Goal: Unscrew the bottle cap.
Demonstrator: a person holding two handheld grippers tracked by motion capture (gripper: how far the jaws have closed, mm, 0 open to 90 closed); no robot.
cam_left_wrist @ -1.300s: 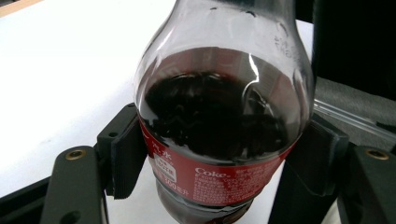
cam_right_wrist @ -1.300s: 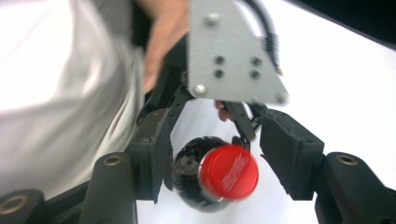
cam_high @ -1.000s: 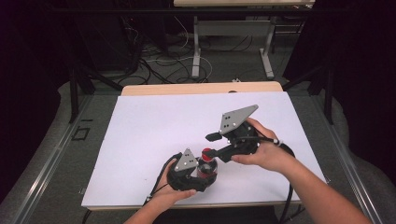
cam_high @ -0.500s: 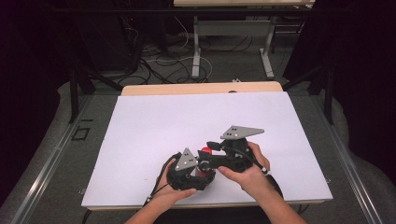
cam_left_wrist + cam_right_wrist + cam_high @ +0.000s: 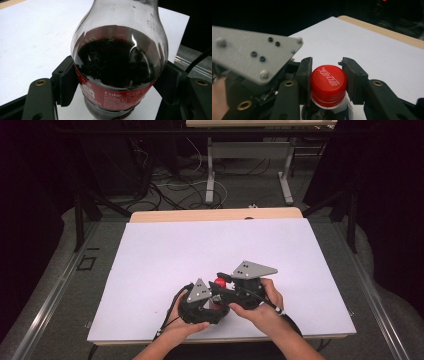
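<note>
A Coke bottle (image 5: 117,67) with dark drink and a red label stands on the white table top (image 5: 200,250) near its front edge. My left gripper (image 5: 117,85) is shut on the bottle's body, one pad on each side at the label. The bottle's red cap (image 5: 328,85) sits between the pads of my right gripper (image 5: 327,78), whose jaws have just been closing and now press on the cap from both sides. In the high view both hands meet around the red cap (image 5: 219,282), the left gripper (image 5: 206,304) low and the right gripper (image 5: 223,286) above it.
The grey three-cornered plate (image 5: 254,57) of the left gripper lies close to the right gripper's left jaw. The table's wooden far edge (image 5: 215,215) borders the white top. Beyond it stand table legs and cables (image 5: 210,175) on the floor.
My right hand has come down and to the left, from beside the bottle to over its cap, and its jaws have closed on the cap. The left hand has kept still.
</note>
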